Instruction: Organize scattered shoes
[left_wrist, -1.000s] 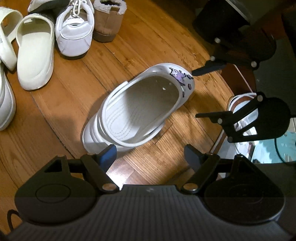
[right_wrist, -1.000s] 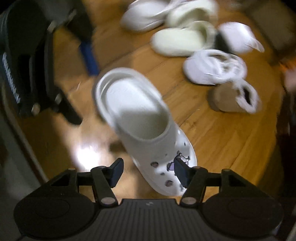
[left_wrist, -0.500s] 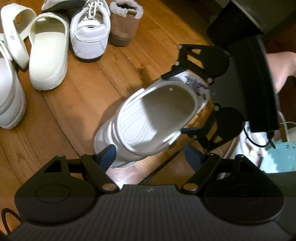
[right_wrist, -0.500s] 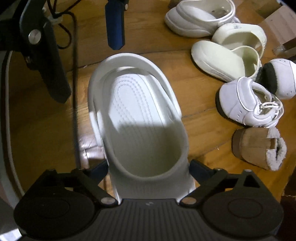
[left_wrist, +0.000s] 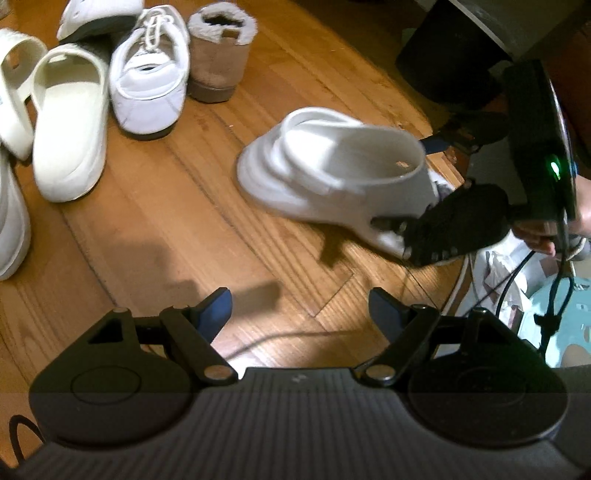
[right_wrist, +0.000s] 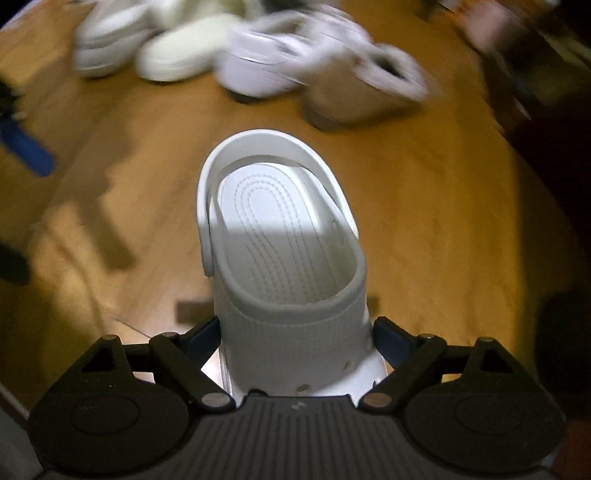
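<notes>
Right gripper (right_wrist: 295, 328): jaws, which have just been closing slightly, pinch the toe end of the white clog (right_wrist: 284, 236), heel strap pointing away, tilted above the wooden floor (right_wrist: 443, 206). Left gripper (left_wrist: 299, 306): jaws spread, nothing between them, over bare floor near the clog. Beyond the clog's heel, well apart: tan fleece-lined boot (left_wrist: 218, 55), white sneaker (left_wrist: 149, 85) beside it, cream slide (left_wrist: 70, 122) further along the row. Floor between clog and row unobstructed. Beside the clog's toe: black cable (left_wrist: 517, 273), pale blue stool (left_wrist: 569, 325).
</notes>
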